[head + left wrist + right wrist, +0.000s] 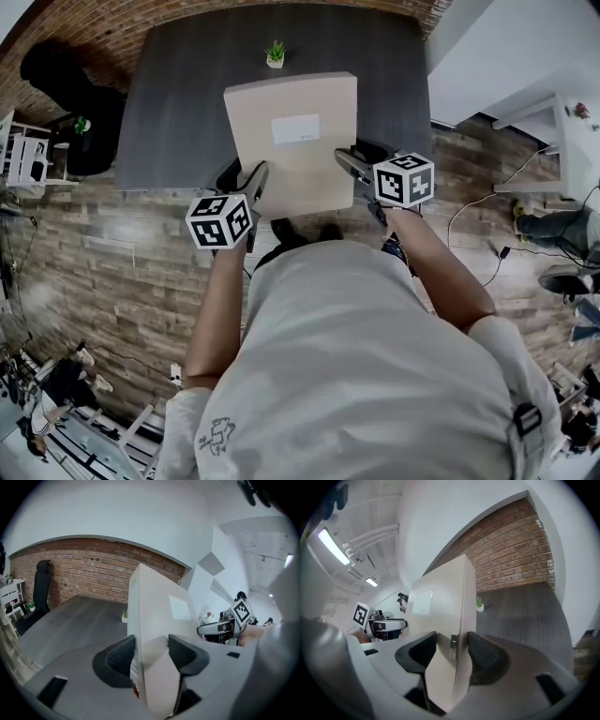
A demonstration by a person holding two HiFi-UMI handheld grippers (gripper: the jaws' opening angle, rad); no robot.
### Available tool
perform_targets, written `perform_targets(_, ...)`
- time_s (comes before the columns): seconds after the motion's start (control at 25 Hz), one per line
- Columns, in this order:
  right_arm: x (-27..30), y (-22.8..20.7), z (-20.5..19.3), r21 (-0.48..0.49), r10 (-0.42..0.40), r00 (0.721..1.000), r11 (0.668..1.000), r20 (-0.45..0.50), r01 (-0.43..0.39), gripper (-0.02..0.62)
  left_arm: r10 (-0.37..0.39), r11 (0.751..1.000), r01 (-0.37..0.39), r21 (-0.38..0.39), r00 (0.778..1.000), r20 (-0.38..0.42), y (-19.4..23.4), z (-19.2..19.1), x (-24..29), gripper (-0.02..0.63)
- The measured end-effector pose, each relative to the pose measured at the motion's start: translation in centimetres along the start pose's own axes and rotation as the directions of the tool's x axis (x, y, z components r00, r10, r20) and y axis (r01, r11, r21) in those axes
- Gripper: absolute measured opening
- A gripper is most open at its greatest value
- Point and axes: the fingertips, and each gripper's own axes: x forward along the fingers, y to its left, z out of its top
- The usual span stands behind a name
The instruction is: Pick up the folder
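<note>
The folder (pixel 292 141) is held between your two grippers, flat and face up, its white label (pixel 295 128) on top. It reaches out over the near edge of the dark table (pixel 178 103), and its near part is above the wooden floor (pixel 112 253). Your left gripper (pixel 251 183) clamps the folder's left edge, both pads pressed on it. Your right gripper (pixel 354 161) clamps the right edge the same way, beside a small metal clasp (pixel 453 646). A small potted plant (pixel 275 53) stands on the table beyond the folder's far edge.
</note>
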Motion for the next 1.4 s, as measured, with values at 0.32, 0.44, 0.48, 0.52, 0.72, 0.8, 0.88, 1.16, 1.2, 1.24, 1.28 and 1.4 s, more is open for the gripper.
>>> perform_targets(0.32,-3.2,-0.3,-1.8,0.004,0.004,1.0,1.0,0.01,-0.004,0.216,-0.006,1.0,0.006,0.0,1.0,-0.008,-3.0,-1.8,-0.8,0.241)
perform_targets(0.44,-3.8,0.0,-2.0,0.001,-0.004,1.0,1.0,0.02,0.004,0.215,-0.018,1.0,0.018,-0.003,1.0,-0.004,-3.2,-2.1,-1.0,0.242)
perform_targets(0.48,-3.9,0.2,-2.1,-0.001,-0.009,1.0,1.0,0.023,0.009,0.213,-0.024,1.0,0.024,-0.006,1.0,-0.002,-3.2,-2.2,-1.2,0.242)
perform_targets(0.52,-4.1,0.4,-2.2,-0.003,-0.014,1.0,1.0,0.026,0.014,0.215,-0.029,1.0,0.029,-0.008,1.0,0.002,-3.3,-2.3,-1.4,0.241)
perform_targets(0.72,-5.1,2.3,-2.7,-0.01,-0.035,0.999,0.999,0.041,0.035,0.213,-0.058,0.998,0.058,0.001,0.998,0.019,-3.4,-2.7,-3.1,0.242)
perform_targets(0.8,-5.3,3.3,-3.2,-0.014,-0.04,0.998,0.999,0.045,0.041,0.213,-0.066,0.998,0.066,0.003,0.998,0.019,-3.1,-3.0,-3.9,0.242)
perform_targets(0.88,-5.3,4.6,-3.7,-0.016,-0.037,0.998,0.999,0.048,0.038,0.213,-0.07,0.998,0.07,0.003,0.997,0.023,-2.8,-3.2,-5.2,0.241)
perform_targets(1.16,-4.8,10.5,-5.4,-0.048,-0.033,0.997,0.998,0.068,0.036,0.213,-0.079,0.997,0.078,0.029,0.996,0.036,-0.3,-4.1,-10.7,0.241)
perform_targets(1.2,-4.8,11.3,-5.7,-0.05,-0.034,0.997,0.998,0.072,0.038,0.213,-0.081,0.996,0.08,0.032,0.996,0.039,-0.1,-4.2,-11.4,0.241)
perform_targets(1.24,-4.8,12.0,-6.0,-0.051,-0.036,0.996,0.998,0.078,0.04,0.213,-0.084,0.996,0.082,0.034,0.996,0.042,0.1,-4.4,-12.1,0.241)
perform_targets(1.28,-4.8,12.7,-6.3,-0.051,-0.038,0.996,0.998,0.084,0.043,0.213,-0.087,0.996,0.085,0.037,0.995,0.044,0.3,-4.6,-12.8,0.241)
perform_targets(1.4,-4.6,15.0,-7.3,-0.054,-0.048,0.994,0.997,0.094,0.053,0.213,-0.095,0.995,0.093,0.046,0.994,0.049,1.3,-5.3,-14.9,0.241)
